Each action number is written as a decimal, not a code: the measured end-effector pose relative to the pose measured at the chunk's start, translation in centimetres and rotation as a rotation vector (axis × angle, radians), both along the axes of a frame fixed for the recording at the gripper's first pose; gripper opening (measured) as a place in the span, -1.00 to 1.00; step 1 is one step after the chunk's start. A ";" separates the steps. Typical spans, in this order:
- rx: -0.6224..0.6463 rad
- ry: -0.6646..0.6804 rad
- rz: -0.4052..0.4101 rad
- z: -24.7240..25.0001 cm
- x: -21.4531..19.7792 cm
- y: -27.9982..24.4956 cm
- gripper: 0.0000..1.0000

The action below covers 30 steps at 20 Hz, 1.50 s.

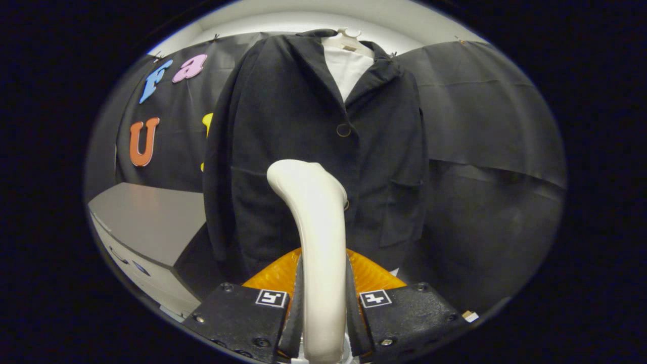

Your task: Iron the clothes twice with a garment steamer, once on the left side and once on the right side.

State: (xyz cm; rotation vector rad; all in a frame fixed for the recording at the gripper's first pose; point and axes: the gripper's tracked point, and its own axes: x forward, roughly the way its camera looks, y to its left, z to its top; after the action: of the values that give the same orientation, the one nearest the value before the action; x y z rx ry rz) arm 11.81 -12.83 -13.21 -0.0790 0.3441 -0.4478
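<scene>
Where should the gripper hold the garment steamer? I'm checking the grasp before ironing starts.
On its slim handle, as now: the gripper is shut on it from both sides, approaching from behind. The handle's narrow shaft fits between the fingers, leaving the bent head free, pointing toward the black jacket.

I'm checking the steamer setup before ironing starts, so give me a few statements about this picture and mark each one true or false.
1. The hand-held gripper is shut on the garment steamer. True.
2. The dark jacket lies folded on the grey cabinet. False: it hangs upright on a hanger, beyond the fingers.
3. A white garment shows at the jacket's open collar. True.
4. The steamer's head points down at the floor. False: it rises from between the fingers toward the jacket.
5. The jacket's upper front button is visible. True.
</scene>
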 end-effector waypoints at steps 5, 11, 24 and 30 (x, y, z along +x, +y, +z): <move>0.004 0.040 -0.004 -1.9 0.0 0.0 -0.21; -0.004 0.117 -0.002 -5.5 -0.3 0.2 -0.22; 0.024 0.296 -0.027 -13.3 -3.1 0.1 -0.22; 0.032 0.303 -0.032 -13.2 -3.6 0.2 -0.22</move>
State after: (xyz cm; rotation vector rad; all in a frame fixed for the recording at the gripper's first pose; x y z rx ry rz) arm 8.25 -12.59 -26.41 -0.1110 0.6510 -0.4627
